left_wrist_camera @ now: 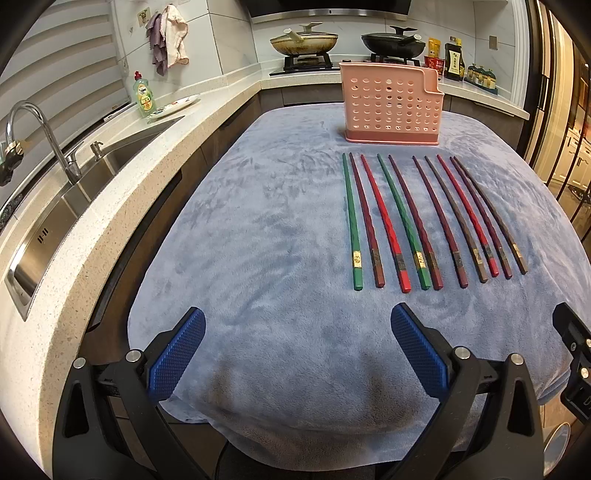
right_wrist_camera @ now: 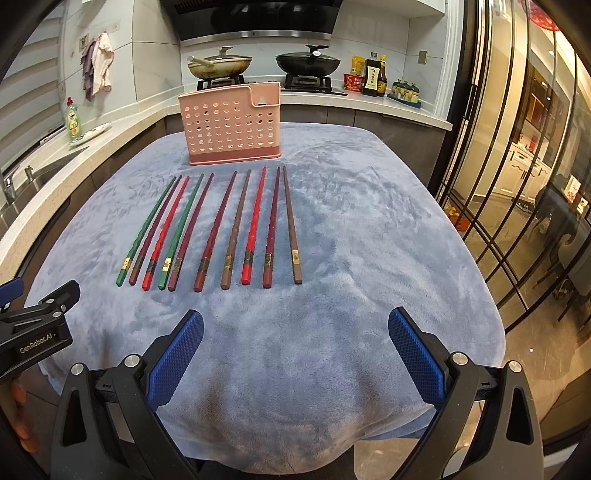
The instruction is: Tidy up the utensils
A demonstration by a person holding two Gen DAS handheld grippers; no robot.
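A home kitchen: a steel sink [left_wrist_camera: 92, 173] with a curved tap [left_wrist_camera: 40, 136] is set into a speckled stone counter [left_wrist_camera: 207, 122], a bottle of dish soap [left_wrist_camera: 144, 96] beside it. Two lidded pans [right_wrist_camera: 308, 62] sit on a gas stove [right_wrist_camera: 264, 84] under an extractor hood [right_wrist_camera: 255, 20], with sauce bottles [right_wrist_camera: 373, 75] alongside and cloths [left_wrist_camera: 170, 37] hanging on the tiled wall.

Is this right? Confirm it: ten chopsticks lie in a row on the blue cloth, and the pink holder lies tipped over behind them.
Not quite. The pink holder stands upright on its base, as the right wrist view shows. The ten chopsticks do lie in a row on the blue cloth, in front of it.
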